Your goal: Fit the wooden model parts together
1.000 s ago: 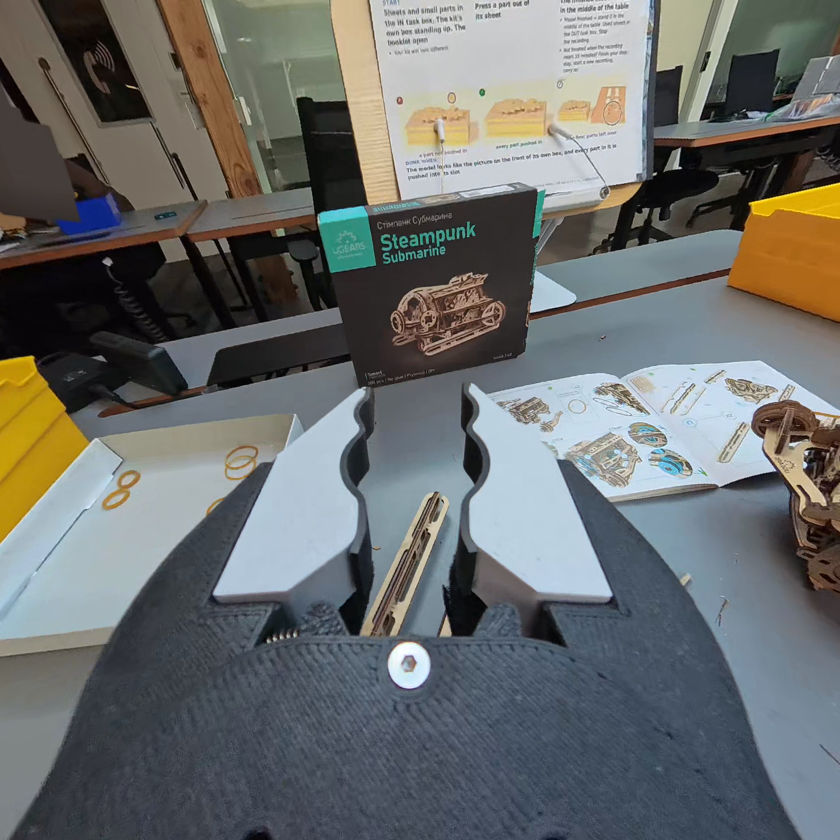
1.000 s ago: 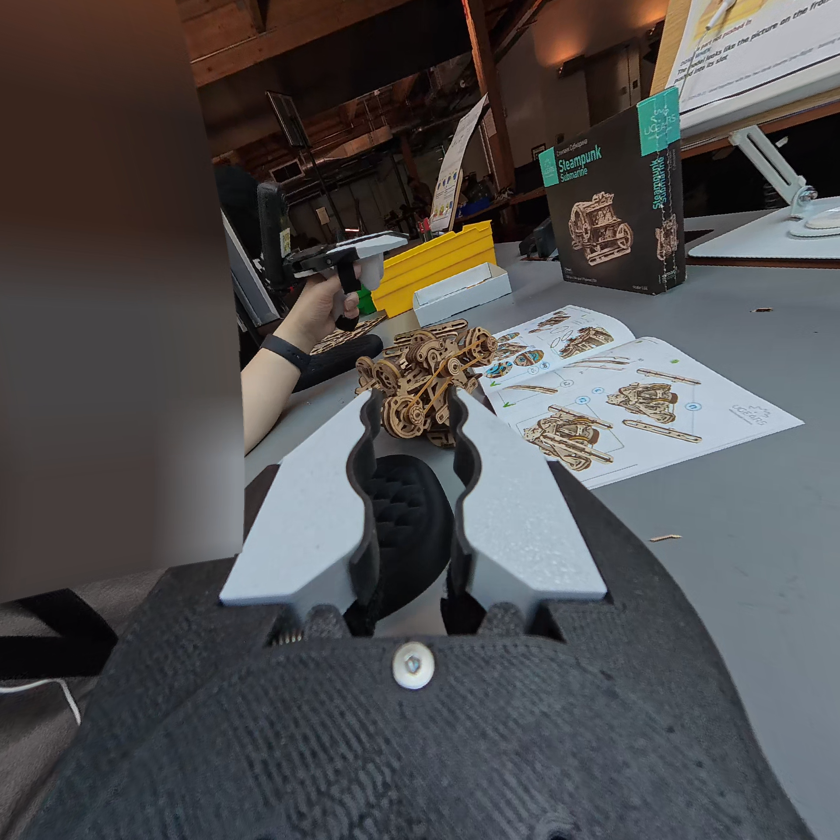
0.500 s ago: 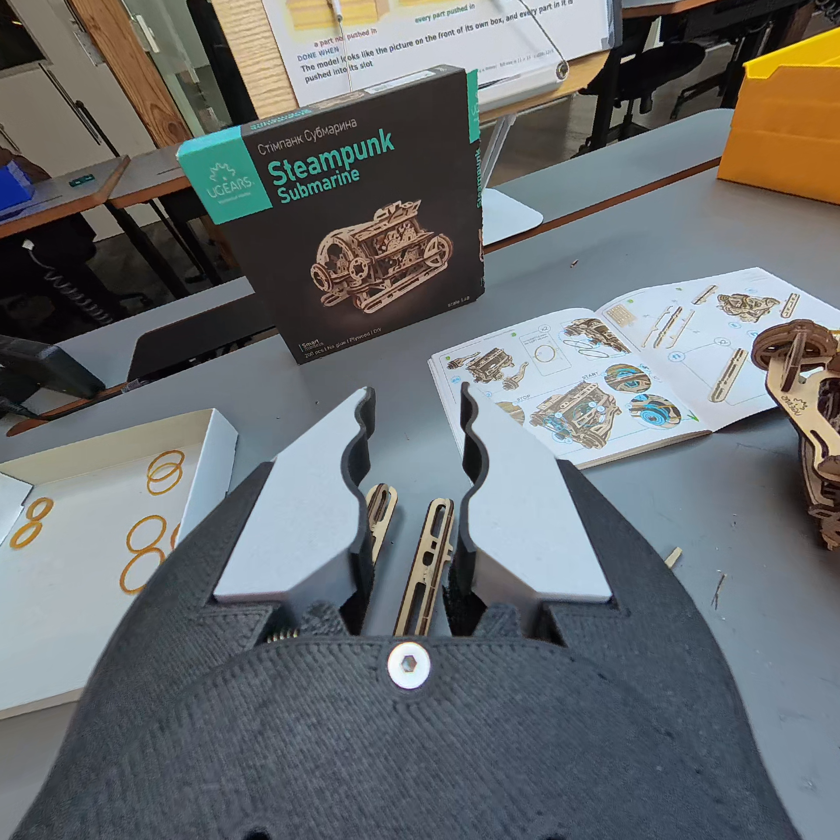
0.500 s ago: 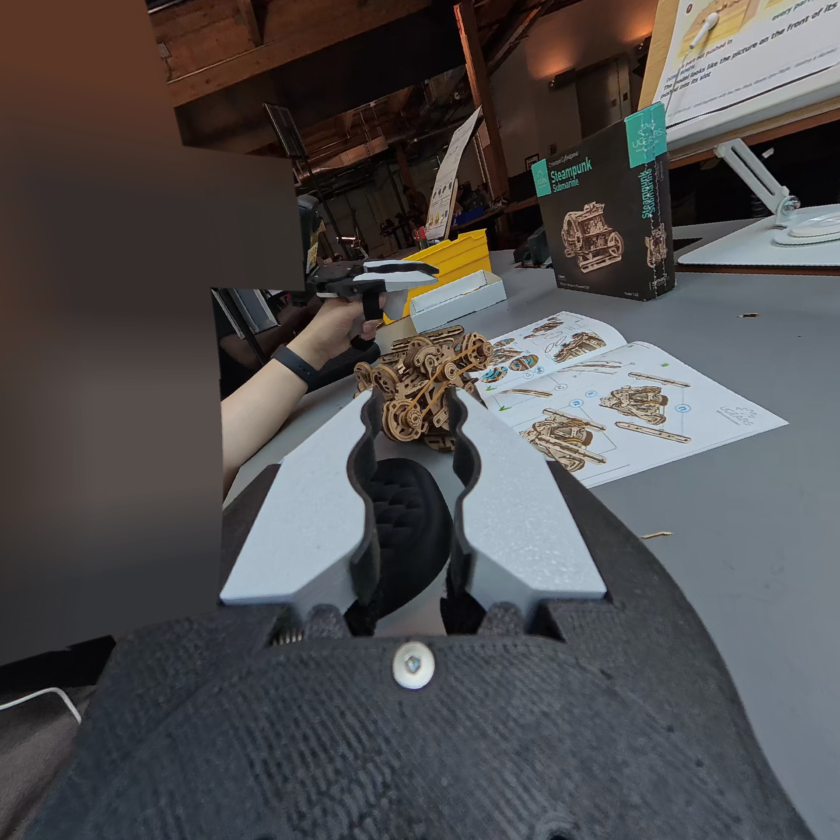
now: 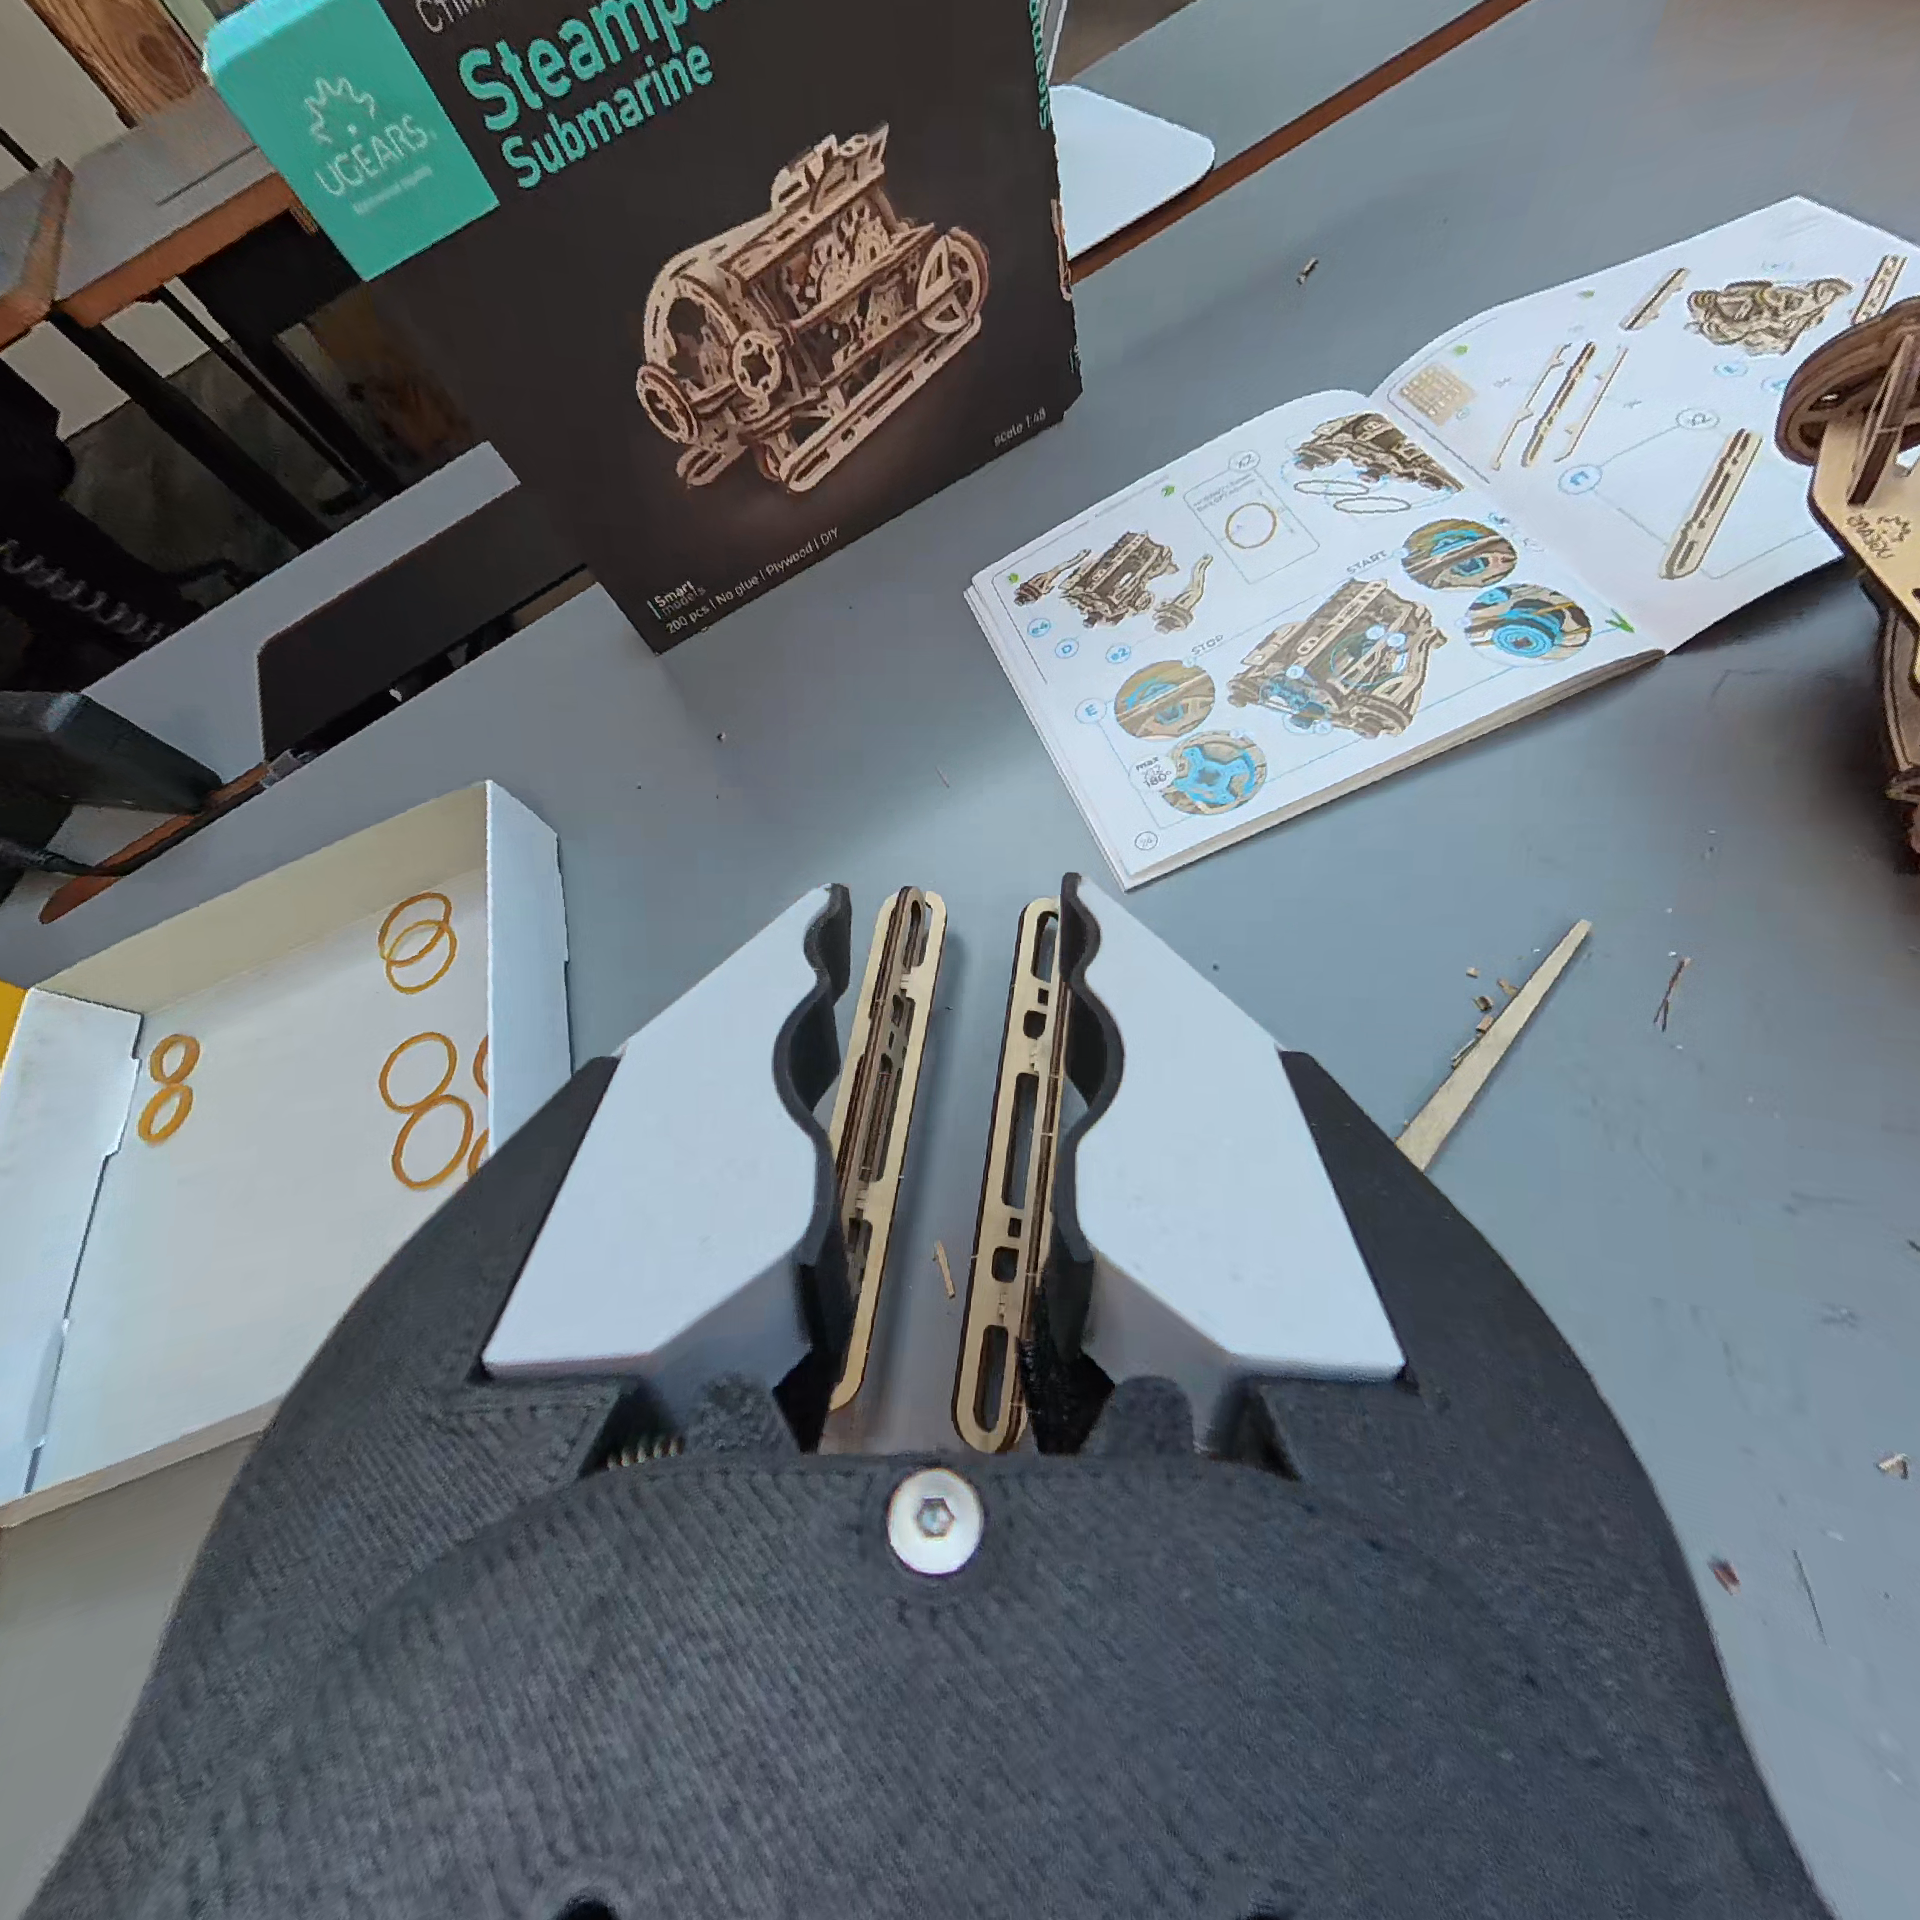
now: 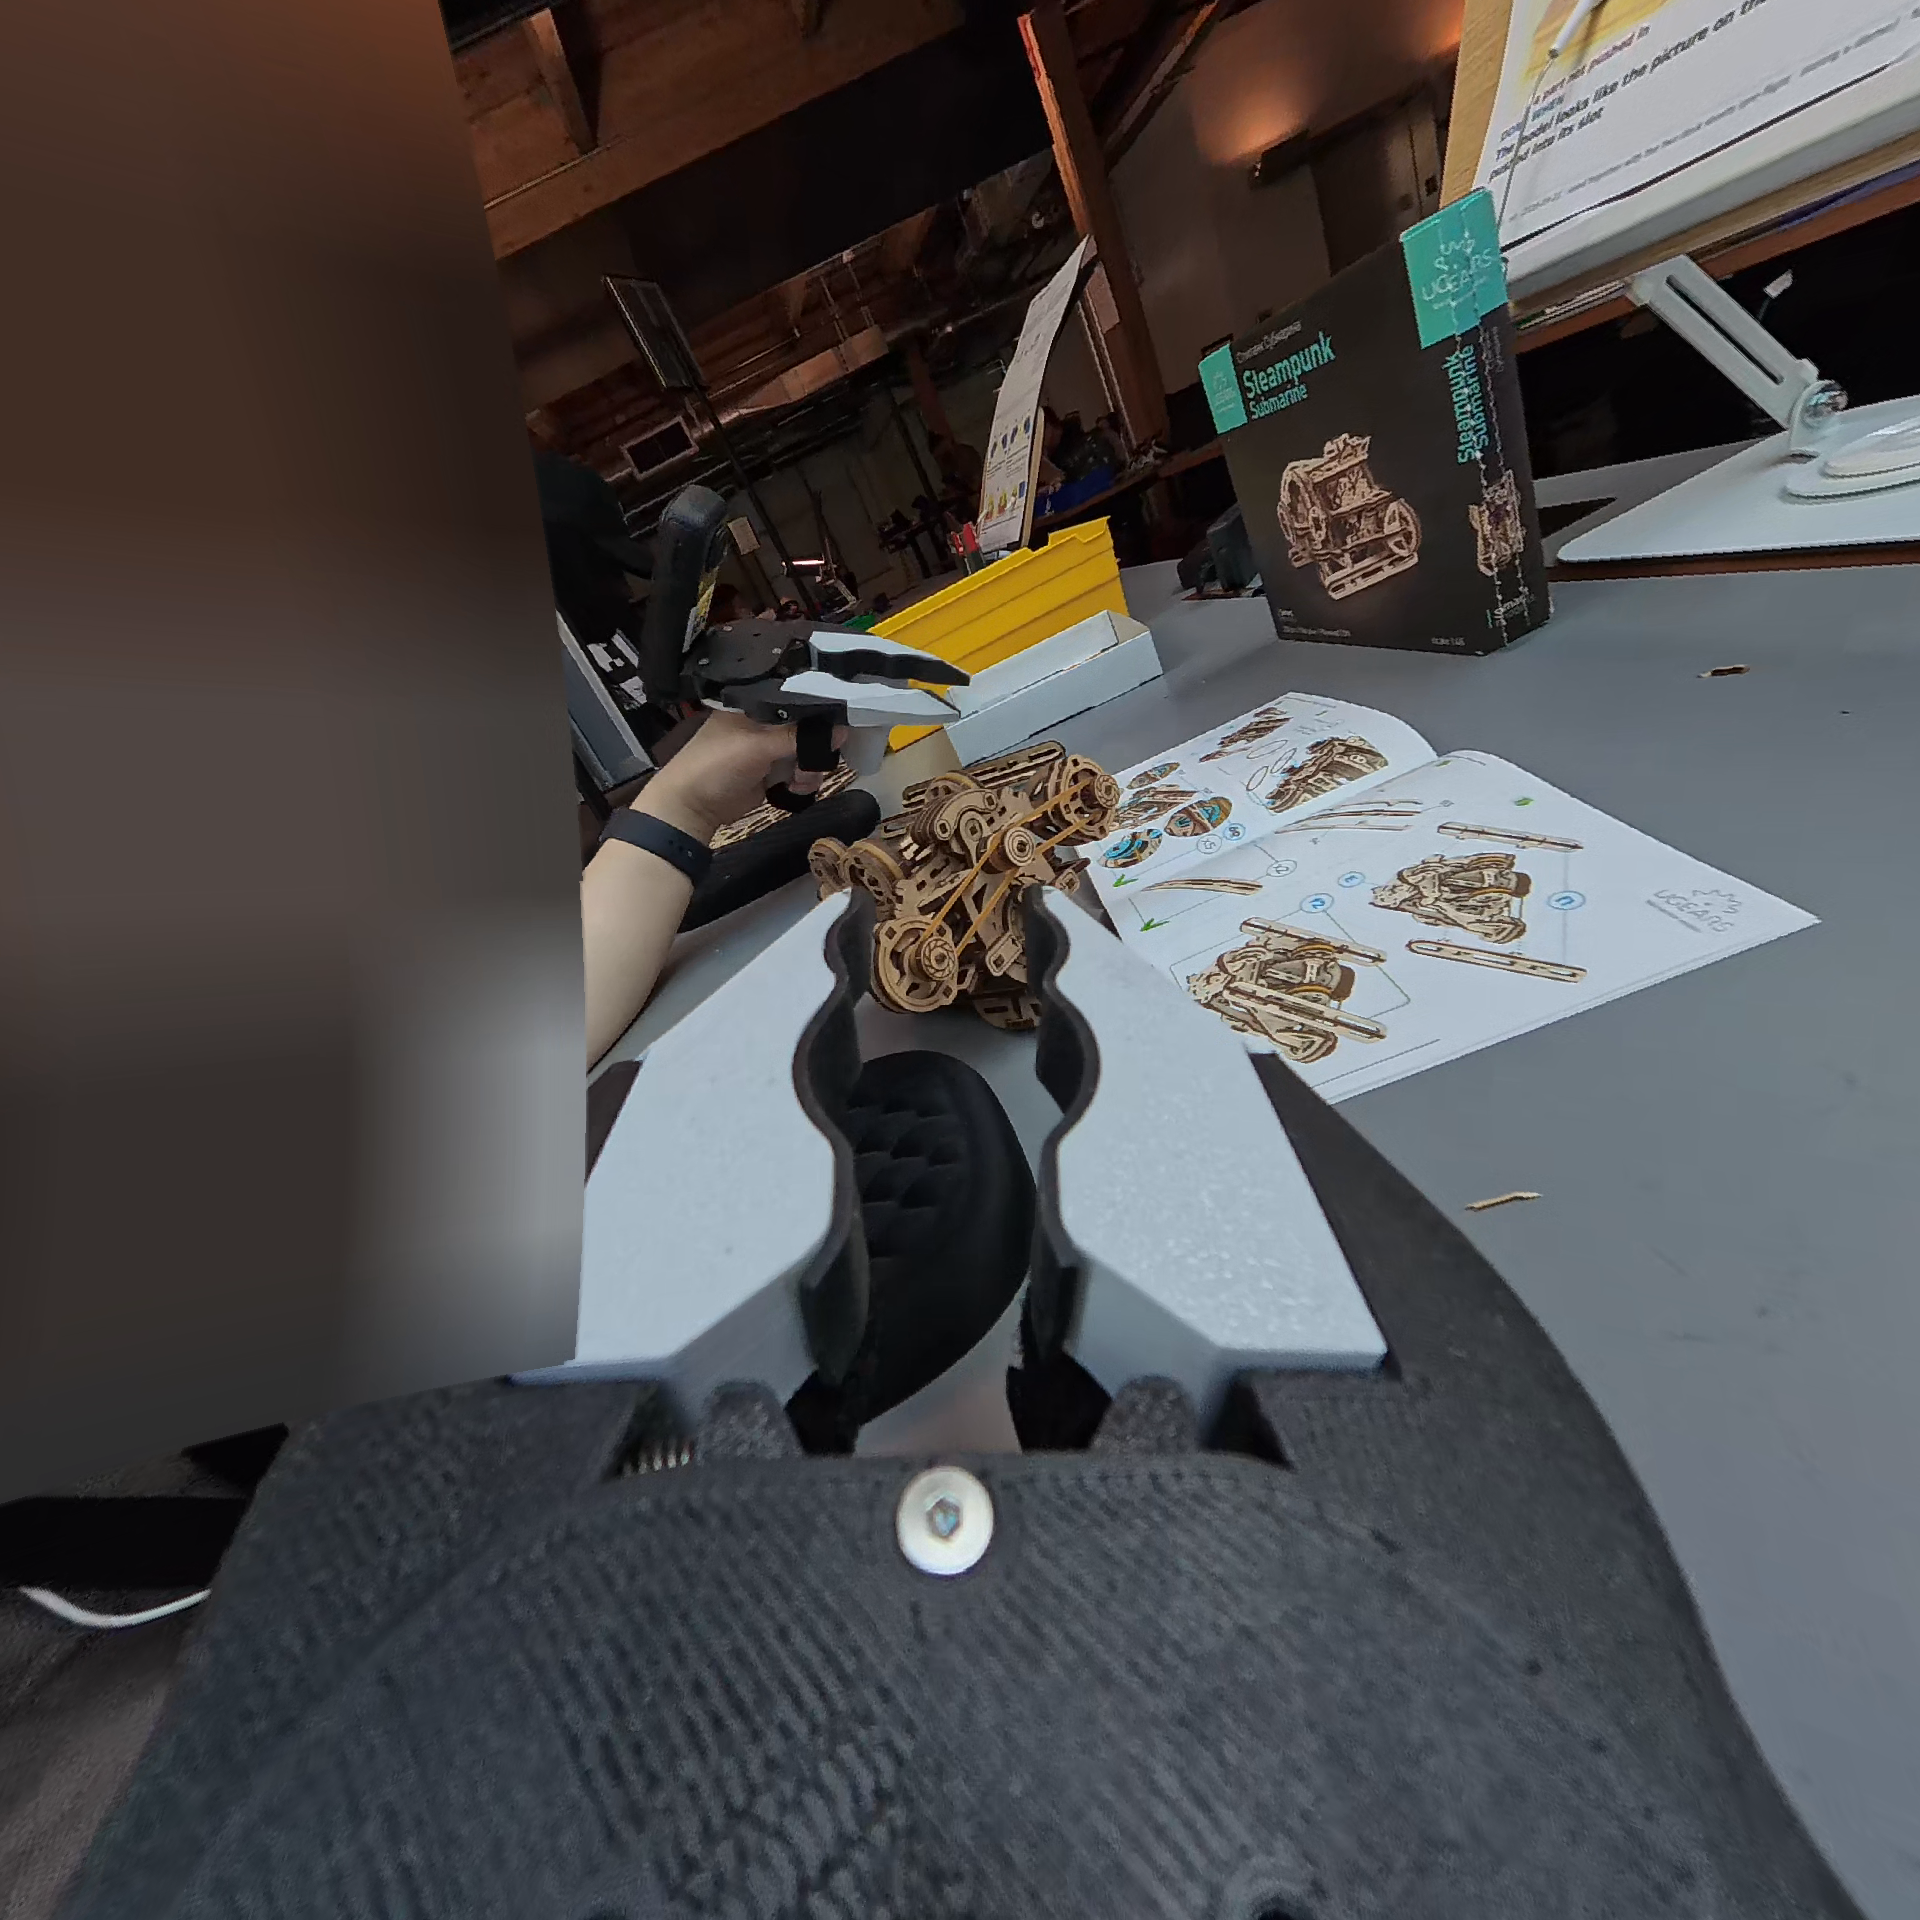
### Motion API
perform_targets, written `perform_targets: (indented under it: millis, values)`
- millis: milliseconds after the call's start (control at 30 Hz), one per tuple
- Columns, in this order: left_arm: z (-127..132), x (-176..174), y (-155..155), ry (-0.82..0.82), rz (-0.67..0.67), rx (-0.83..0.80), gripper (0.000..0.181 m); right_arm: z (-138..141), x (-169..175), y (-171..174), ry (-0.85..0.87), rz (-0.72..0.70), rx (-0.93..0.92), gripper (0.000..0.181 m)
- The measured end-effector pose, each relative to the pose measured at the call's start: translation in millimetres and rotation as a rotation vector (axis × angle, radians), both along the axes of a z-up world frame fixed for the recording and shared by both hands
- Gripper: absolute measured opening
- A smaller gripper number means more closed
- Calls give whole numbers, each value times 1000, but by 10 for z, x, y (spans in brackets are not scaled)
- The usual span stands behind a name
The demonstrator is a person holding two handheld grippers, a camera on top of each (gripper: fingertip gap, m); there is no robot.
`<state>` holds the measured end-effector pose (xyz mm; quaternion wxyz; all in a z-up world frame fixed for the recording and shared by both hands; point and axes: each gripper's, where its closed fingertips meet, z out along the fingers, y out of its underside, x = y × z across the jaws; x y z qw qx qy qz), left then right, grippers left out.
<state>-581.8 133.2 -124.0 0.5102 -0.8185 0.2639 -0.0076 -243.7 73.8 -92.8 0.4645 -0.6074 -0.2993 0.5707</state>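
The wooden model is seen standing on the grey bench beside the open instruction booklet, just ahead of the right gripper, whose jaws are spread wide with nothing held. Two slotted wooden strips, one to the left and one to the right, are seen lying flat on the bench between the fingers of the left gripper, which is also held wide open above them; no contact can be made out. The strips are judged to be thin, light plywood, stiff along their length but easily snapped at the cut-outs, so a hold across the long edges near mid-length is advised. The model is judged fragile, with small gears and rubber bands exposed, and is best taken by its solid frame.
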Motion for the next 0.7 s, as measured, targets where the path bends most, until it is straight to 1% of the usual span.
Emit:
perform_targets:
  millis: [133, 300, 567, 700]
  values:
    - [-51, -56, -98, 13, -5, -35, 35, -1, -12, -10, -4, 4, 8, 26]
    - [-80, -91, -99, -8, 5, -46, 34, 3, -4, 0, 4, 3, -1, 26]
    - [-50, -122, -104, -51, 15, -39, 34, 0, -15, -18, 0, 11, 3, 26]
    - [-83, -144, -144, -74, 15, -66, 32, -1, -14, -14, 2, 13, -2, 26]
